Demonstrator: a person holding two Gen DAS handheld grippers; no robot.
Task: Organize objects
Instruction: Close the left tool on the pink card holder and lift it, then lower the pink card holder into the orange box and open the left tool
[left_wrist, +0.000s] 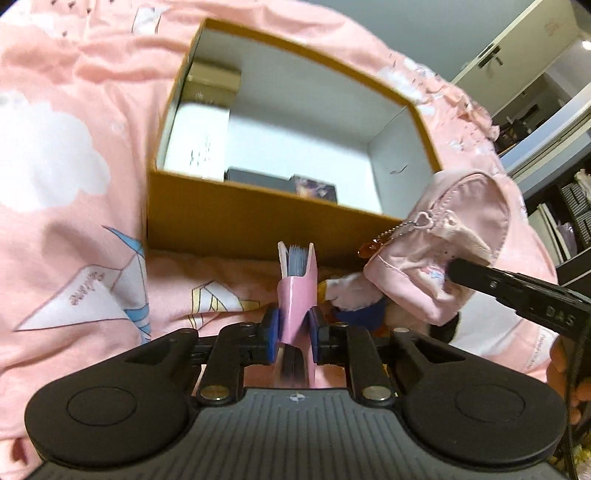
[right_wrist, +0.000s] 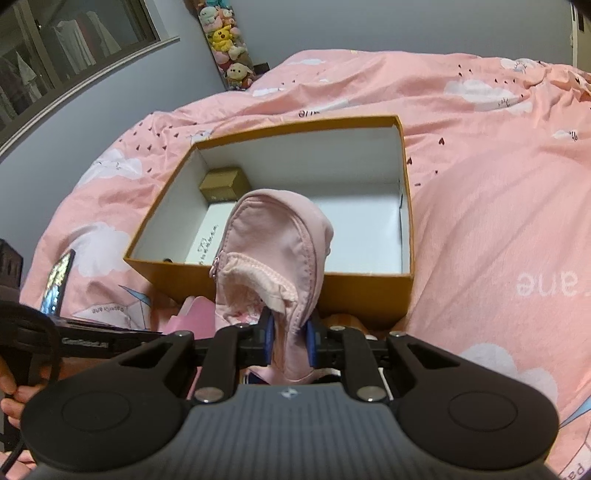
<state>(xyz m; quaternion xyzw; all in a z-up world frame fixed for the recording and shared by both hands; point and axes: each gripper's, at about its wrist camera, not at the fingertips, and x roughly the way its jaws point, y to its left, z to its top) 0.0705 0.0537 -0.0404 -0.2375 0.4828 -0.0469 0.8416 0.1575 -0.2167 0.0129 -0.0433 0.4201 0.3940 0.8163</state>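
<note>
Both tongs clamped: booklet (left_wrist: 296, 291), pouch (right_wrist: 275, 254).

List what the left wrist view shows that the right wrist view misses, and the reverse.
Only the left wrist view: the left gripper shut on a pink booklet, a heart zipper pull with a bead chain, and dark boxes behind the box's near wall.

Only the right wrist view: plush toys by the wall, a window, and the right gripper shut on the pouch's lower edge.

Both: the orange box, the pink pouch, a small gold box and the pink bedspread.
</note>
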